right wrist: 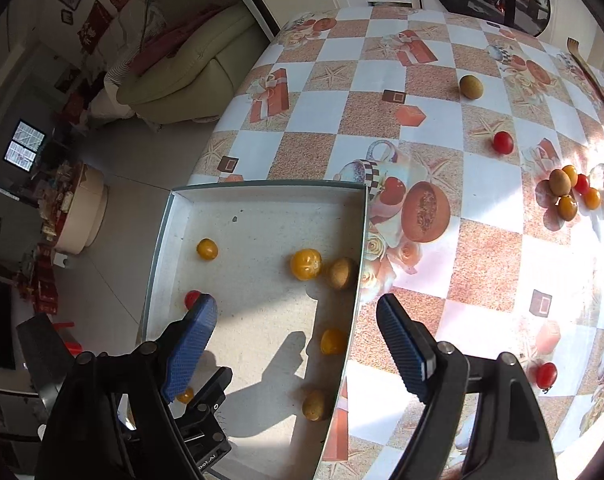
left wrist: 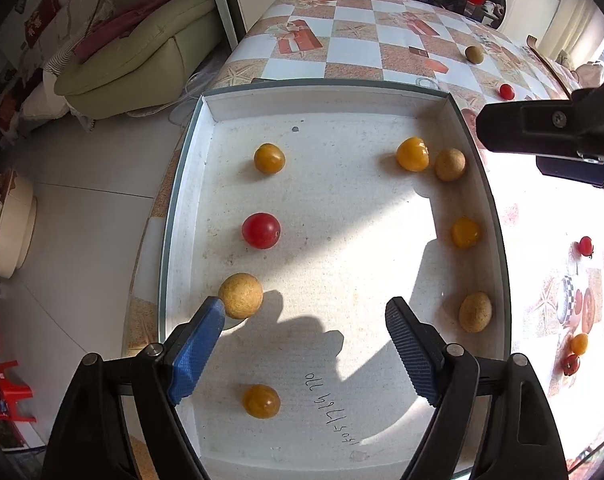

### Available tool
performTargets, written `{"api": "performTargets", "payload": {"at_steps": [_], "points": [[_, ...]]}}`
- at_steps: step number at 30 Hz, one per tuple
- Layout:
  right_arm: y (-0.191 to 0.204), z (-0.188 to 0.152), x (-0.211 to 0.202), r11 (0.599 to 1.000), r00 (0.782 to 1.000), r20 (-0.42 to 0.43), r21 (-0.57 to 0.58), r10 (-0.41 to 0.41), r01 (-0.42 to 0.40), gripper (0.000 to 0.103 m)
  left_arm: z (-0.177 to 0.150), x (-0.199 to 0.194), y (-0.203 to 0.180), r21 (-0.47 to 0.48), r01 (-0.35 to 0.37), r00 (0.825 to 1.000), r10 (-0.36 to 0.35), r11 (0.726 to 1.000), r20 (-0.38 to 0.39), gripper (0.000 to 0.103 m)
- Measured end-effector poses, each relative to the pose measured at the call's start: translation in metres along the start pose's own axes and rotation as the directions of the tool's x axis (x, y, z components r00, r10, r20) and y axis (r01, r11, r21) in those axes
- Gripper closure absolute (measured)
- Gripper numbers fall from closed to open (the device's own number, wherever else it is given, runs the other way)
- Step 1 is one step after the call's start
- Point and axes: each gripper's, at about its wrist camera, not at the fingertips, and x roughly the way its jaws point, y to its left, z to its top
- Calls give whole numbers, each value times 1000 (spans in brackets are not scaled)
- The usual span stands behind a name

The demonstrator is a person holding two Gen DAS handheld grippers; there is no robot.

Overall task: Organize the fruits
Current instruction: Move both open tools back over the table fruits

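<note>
Sunlight falls across a checked, fruit-printed tablecloth (right wrist: 422, 92), with a pale green sofa (left wrist: 142, 48) on the floor beyond the table's far edge. On the cloth sits a shallow white tray (left wrist: 206, 208) that already holds a scatter of yellow, red and tan fruits.

Both grippers hang above it, pointing steeply down, and neither carries anything. The left gripper (left wrist: 304, 354) stands with its blue pads wide apart over bare tray floor; a tan fruit (left wrist: 241, 295) lies just past its left fingertip, seemingly apart from it, and a yellow fruit (left wrist: 261, 401) lies below, nearer the left pad. The right gripper (right wrist: 297, 346) is likewise spread wide, straddling the tray's right wall (right wrist: 356, 280), with nothing between the pads.

The step in hand looks like going back for more fruit. For the right gripper the nearest loose piece is a red fruit (right wrist: 546, 375) on the cloth off to the right of its right pad; a cluster (right wrist: 570, 192) lies well beyond the fingertips. A good approach would bring the open pads down either side of one round fruit, centred, then close gently, since such fruits roll away from a one-sided touch and bruise under a hard squeeze.
</note>
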Motion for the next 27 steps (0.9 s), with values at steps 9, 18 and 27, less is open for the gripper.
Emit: {"api": "performTargets", "payload": {"at_steps": [9,18,27], "points": [[-60,-25,-26,985,987,18,68,-157,156,18,9,-13,-37,104,20,1000,-22,994,20,19],[-102,-38,-36,967,975,2,125,-223,221,18,19,-20,-64,155,30,999,-35,987,27,19],[-124,-47,-40,963,975,-11,151,-223,222,18,14,-28,-100,208,62,997,-68,976,22,19]]}}
